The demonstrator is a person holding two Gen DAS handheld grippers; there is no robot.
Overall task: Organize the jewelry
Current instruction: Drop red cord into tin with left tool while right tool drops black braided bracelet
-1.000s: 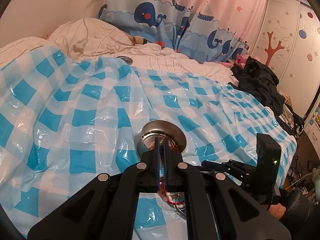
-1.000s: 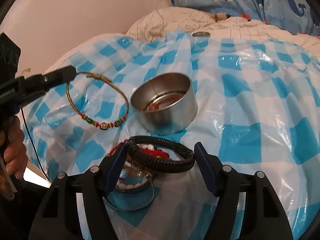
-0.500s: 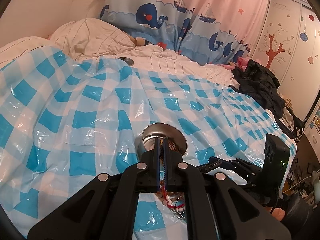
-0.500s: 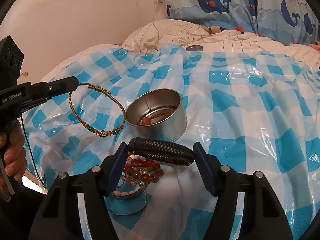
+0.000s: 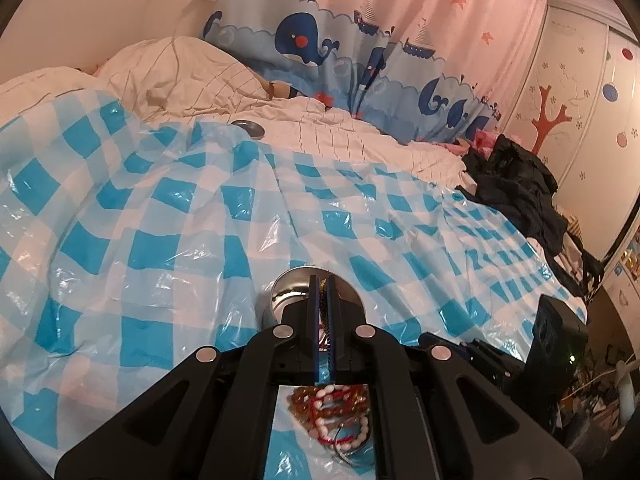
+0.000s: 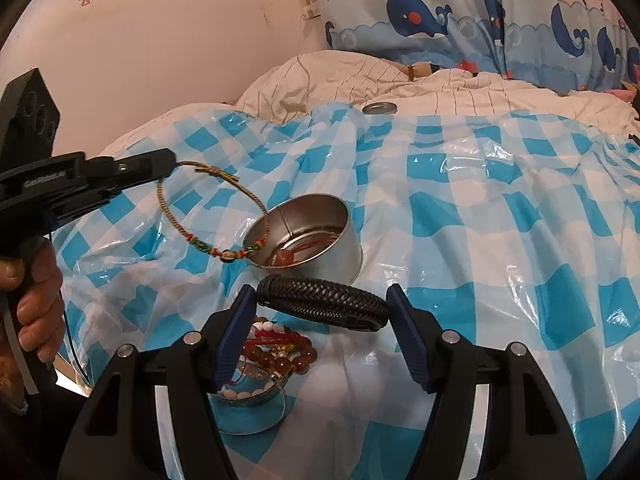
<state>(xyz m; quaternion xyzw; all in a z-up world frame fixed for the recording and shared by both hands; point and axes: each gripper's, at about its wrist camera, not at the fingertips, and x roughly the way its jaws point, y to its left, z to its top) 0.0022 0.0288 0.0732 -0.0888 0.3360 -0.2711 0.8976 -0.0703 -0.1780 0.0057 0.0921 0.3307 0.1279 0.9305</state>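
The left gripper is clamped on a thin woven cord bracelet with coloured beads, hanging beside the round silver metal tin. The right gripper holds a black braided leather bracelet between its fingers, above a partly hidden heap of beaded bracelets. The tin's contents are hard to make out.

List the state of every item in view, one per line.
left gripper: shut on the woven cord bracelet
woven cord bracelet: hanging over the tin's rim
right gripper: closed on the black braided bracelet
black braided bracelet: held across the jaws
tin: open, jewelry inside
lid: off, lying apart
bead bracelets: piled on the sheet
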